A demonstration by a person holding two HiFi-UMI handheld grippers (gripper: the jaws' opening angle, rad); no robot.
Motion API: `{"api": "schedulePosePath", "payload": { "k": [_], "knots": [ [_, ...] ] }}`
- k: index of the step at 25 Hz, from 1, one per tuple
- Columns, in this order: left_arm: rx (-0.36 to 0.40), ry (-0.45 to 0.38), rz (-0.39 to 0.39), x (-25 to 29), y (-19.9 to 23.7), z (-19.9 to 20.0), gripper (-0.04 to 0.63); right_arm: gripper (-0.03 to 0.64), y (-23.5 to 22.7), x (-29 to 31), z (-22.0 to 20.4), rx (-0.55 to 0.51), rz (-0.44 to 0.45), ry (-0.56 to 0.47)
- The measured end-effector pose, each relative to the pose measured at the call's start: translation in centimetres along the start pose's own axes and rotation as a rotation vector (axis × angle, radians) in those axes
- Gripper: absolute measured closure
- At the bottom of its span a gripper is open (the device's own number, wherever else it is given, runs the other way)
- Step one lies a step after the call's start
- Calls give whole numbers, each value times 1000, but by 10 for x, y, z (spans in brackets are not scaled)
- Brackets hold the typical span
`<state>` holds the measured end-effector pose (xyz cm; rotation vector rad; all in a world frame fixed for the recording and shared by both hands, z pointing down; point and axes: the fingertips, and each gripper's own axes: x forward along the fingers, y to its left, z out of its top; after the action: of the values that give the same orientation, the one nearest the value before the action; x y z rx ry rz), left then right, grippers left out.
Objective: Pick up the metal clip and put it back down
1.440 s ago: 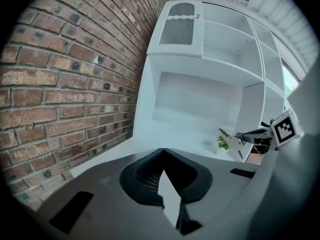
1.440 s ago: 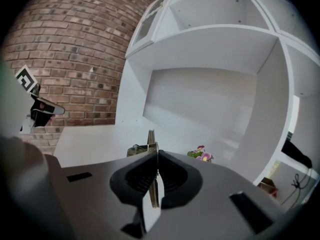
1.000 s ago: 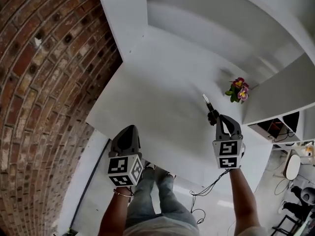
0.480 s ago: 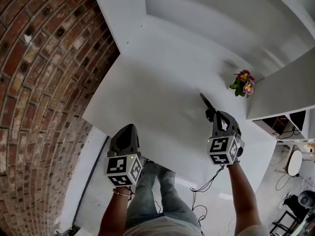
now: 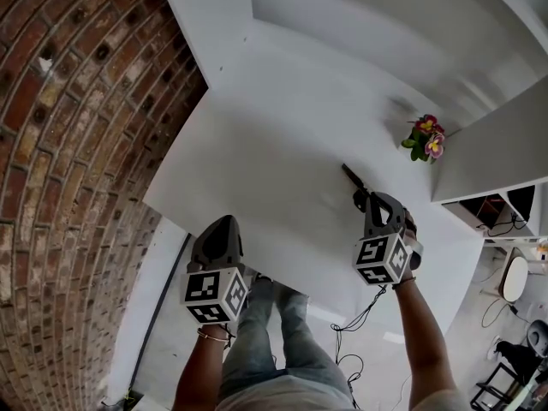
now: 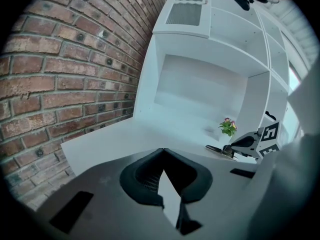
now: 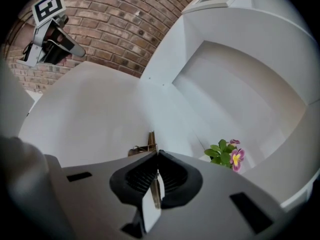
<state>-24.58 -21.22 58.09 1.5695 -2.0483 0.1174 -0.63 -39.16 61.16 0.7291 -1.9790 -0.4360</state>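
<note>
— Metal clip [image 5: 351, 175]: where is it held?
— Clamped in the right tongs [image 5: 364, 199]. Jaws are pressed together on its rear end. The front end is seen sticking out past the tips, pointed away from the person. It reads as dark and slim in the head view.
— On the table [image 5: 274, 144] or off it?
— It is positioned over the right-hand part of the white table. Contact with the surface cannot be confirmed from any view.
— Left tongs [image 5: 224, 223]?
— Closed, nothing gripped. The pads are seen meeting at the tips in the left gripper view. They are held at the table's near edge, well apart from the clip.
— Anything else noted?
— A small plant with pink and yellow flowers [image 5: 425, 137] is set near the clip, beyond it and to the right, by the white shelf unit [image 5: 342, 24]. A brick wall [image 5: 68, 144] is seen along the table's left side.
</note>
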Motion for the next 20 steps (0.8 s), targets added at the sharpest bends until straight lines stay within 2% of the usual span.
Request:
{"api": "schedulePosePath", "payload": {
  "k": [5,20],
  "knots": [
    [0,0,1,-3,3,-1,584,603,9,1,-2,1,32,6],
    [-8,5,8,-11,15,-5,584,560,33,6,-6,120,183,36]
  ]
}}
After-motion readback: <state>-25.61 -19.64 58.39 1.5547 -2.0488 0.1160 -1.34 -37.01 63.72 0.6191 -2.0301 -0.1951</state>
